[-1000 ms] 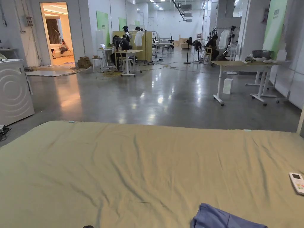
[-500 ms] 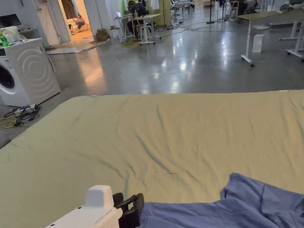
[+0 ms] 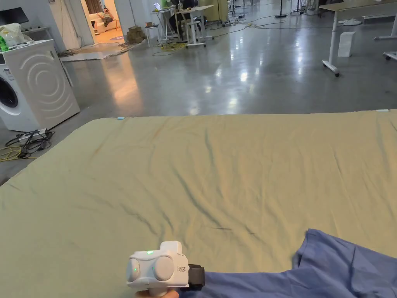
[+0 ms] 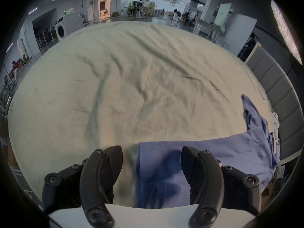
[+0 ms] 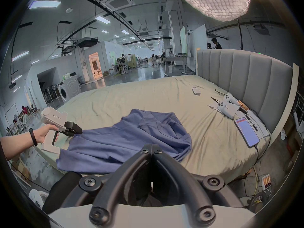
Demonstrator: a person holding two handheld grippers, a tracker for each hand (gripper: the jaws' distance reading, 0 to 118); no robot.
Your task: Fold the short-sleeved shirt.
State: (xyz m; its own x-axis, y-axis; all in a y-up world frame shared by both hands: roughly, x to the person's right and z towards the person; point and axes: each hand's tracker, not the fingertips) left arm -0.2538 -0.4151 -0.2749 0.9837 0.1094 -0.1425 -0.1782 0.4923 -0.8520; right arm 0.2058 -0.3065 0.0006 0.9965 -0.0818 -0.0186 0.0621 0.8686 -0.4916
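Left gripper arrives at the crumpled blue shirt's edge; folding has not begun.

Head view: half a second ago the left gripper lay low at the near edge; now its white body sits upright just left of the blue short-sleeved shirt, black jaws at the cloth edge, spread not readable here. The shirt lies at the near right of the olive bedsheet, which looks like an approach to a first grasp.
Left gripper view: jaws wide apart, straddling the shirt's hemmed edge, pinching nothing; cloth runs off right, rumpled.
Right gripper view: the right gripper has its tips pressed together, empty, near the bed edge. The shirt is bunched, one part folded over, its near edge hanging off the mattress.
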